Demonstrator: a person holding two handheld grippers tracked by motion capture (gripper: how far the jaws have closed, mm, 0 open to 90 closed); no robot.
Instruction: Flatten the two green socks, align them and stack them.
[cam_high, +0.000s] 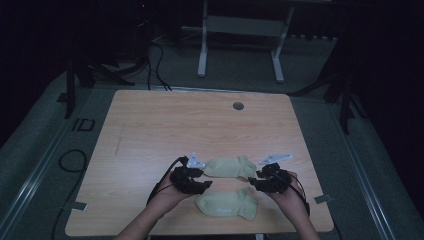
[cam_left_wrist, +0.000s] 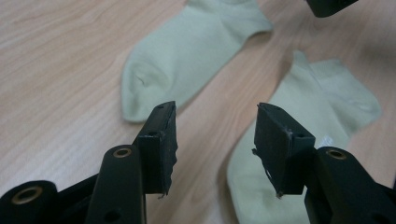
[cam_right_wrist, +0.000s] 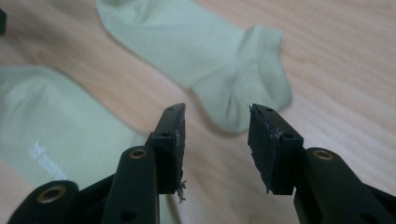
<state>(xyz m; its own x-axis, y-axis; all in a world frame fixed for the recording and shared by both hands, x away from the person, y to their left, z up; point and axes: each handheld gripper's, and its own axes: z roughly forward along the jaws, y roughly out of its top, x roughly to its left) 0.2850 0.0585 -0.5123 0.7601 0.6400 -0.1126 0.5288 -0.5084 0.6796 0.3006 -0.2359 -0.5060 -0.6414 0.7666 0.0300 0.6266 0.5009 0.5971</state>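
Two pale green ankle socks lie flat on the wooden table (cam_high: 165, 125). The far sock (cam_high: 230, 166) (cam_left_wrist: 187, 51) (cam_right_wrist: 196, 42) rests between my hands; the near sock (cam_high: 227, 204) (cam_left_wrist: 299, 140) (cam_right_wrist: 51, 121) lies closer to the front edge. My left gripper (cam_high: 205, 185) (cam_left_wrist: 215, 144) hovers at the socks' left ends, open, with nothing between its jaws. My right gripper (cam_high: 252, 181) (cam_right_wrist: 215, 144) hovers at their right ends, also open and empty. Neither touches a sock.
A round grommet hole (cam_high: 238, 106) sits near the table's far edge. Beyond the table stands a white frame (cam_high: 240, 30) on a dark floor with cables (cam_high: 155, 65). A cable loop (cam_high: 72, 160) lies left of the table.
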